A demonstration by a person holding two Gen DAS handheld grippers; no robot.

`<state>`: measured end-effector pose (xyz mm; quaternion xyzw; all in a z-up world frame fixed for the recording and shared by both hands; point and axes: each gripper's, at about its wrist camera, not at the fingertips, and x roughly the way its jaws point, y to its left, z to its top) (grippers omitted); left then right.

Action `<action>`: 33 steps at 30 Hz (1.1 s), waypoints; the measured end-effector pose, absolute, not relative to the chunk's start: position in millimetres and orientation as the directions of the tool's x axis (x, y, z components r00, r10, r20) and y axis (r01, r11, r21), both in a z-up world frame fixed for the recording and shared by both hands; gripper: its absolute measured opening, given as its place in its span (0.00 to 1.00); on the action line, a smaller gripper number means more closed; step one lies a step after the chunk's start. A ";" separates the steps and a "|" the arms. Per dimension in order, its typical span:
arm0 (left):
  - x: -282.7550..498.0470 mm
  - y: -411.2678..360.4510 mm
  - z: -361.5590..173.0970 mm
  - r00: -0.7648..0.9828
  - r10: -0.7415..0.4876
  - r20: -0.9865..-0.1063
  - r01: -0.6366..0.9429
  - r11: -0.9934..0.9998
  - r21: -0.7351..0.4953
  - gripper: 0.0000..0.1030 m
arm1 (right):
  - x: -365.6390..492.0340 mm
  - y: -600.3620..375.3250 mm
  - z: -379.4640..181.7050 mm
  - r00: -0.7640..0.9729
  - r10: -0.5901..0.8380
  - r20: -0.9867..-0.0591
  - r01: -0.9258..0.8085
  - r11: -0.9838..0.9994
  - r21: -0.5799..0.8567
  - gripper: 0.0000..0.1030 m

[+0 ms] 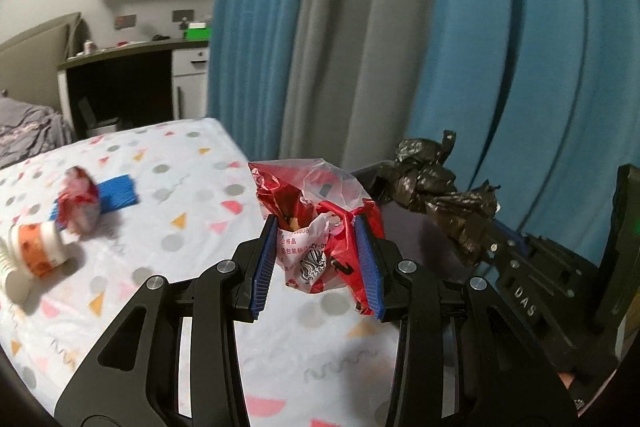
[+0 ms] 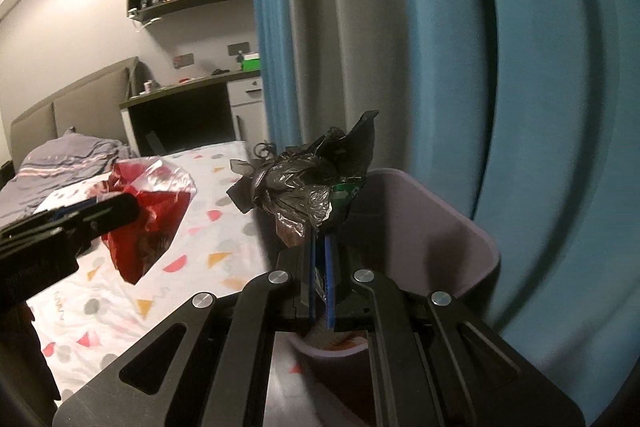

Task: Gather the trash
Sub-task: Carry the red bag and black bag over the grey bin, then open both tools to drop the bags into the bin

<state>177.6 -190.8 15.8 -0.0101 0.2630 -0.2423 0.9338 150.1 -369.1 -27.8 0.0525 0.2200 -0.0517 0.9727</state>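
Note:
My left gripper is shut on a crumpled red and clear plastic wrapper, held above the patterned bed sheet. The wrapper and the left gripper's black body show at the left of the right wrist view. My right gripper is shut on a knotted black plastic bag, held over the open purple bin at the bed's edge. In the left wrist view the black bag hangs to the right of the wrapper.
On the sheet to the left lie a red and white wrapper, a blue ridged piece and an orange and white cup. Blue and grey curtains hang behind the bin. A desk and wall shelves stand farther back.

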 end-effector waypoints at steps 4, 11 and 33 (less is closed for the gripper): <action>186.3 -211.9 13.4 0.726 -0.485 -0.488 0.483 0.864 -0.140 0.37 | 152.4 -383.0 -32.6 0.888 -0.100 -0.450 0.152 0.985 0.082 0.05; 205.6 -237.1 5.8 0.683 -0.532 -0.500 0.530 0.832 -0.162 0.37 | 158.5 -399.5 -38.3 0.872 -0.128 -0.472 0.189 0.979 0.083 0.05; 237.7 -271.0 -17.9 0.618 -0.559 -0.552 0.555 0.808 -0.196 0.38 | 167.9 -415.0 -45.3 0.851 -0.153 -0.503 0.235 0.967 0.103 0.05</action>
